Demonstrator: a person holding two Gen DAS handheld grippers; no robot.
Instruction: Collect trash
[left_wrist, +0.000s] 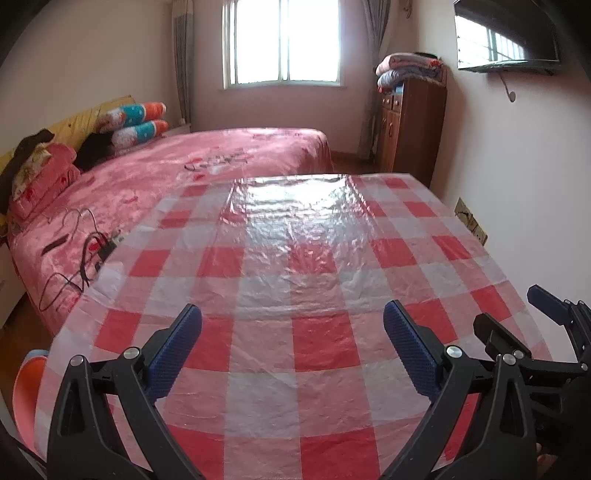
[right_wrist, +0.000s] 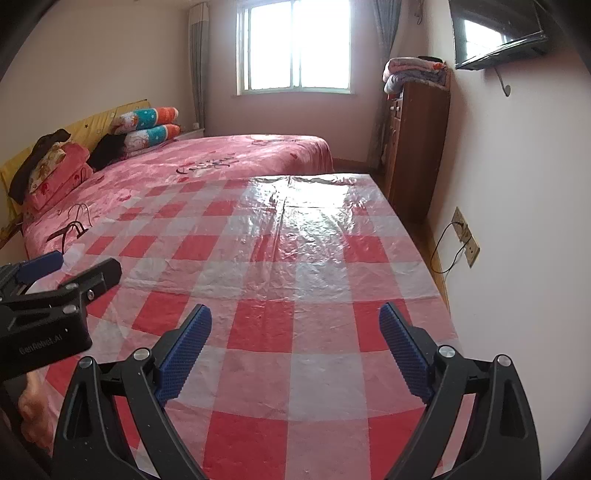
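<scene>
My left gripper stands open low over a table covered with a red-and-white checked plastic cloth, nothing between its blue pads. My right gripper is open too, over the same cloth, and holds nothing. Each shows in the other's view: the right gripper at the right edge, the left gripper at the left edge, both with jaws apart. I can make out no piece of trash in either view.
A bed with a pink cover adjoins the table's far left side, with black cables on it. A wooden cabinet stands by the right wall, with a wall socket near it. An orange object sits below the table's left corner.
</scene>
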